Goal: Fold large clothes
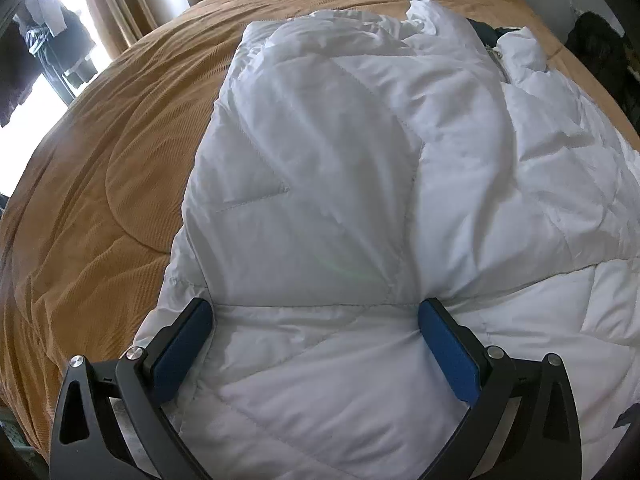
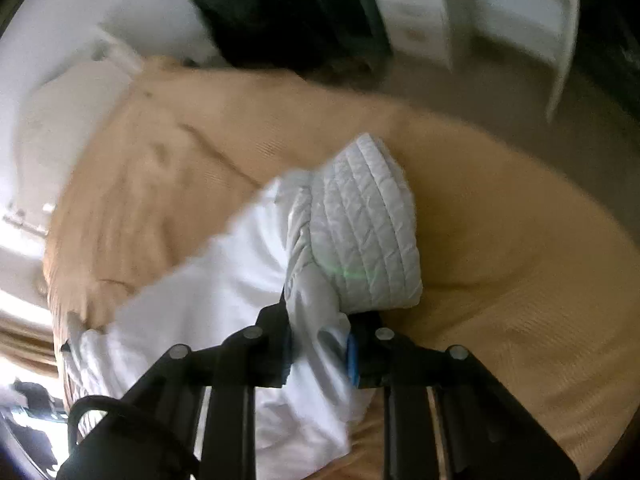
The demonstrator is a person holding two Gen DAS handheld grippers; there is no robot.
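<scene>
A white quilted puffer jacket lies spread on the tan bedspread, one side folded over its body, its zipper and collar at the upper right. My left gripper is open, its blue pads resting on the jacket's lower part with fabric between them. In the right wrist view my right gripper is shut on a sleeve of the jacket, and the ribbed white cuff sticks out past the fingers above the bedspread. That view is blurred.
A window with curtains is at the left of the bed. A dark object lies at the bed's far right. White drawers and a dark bag stand beyond the bed edge.
</scene>
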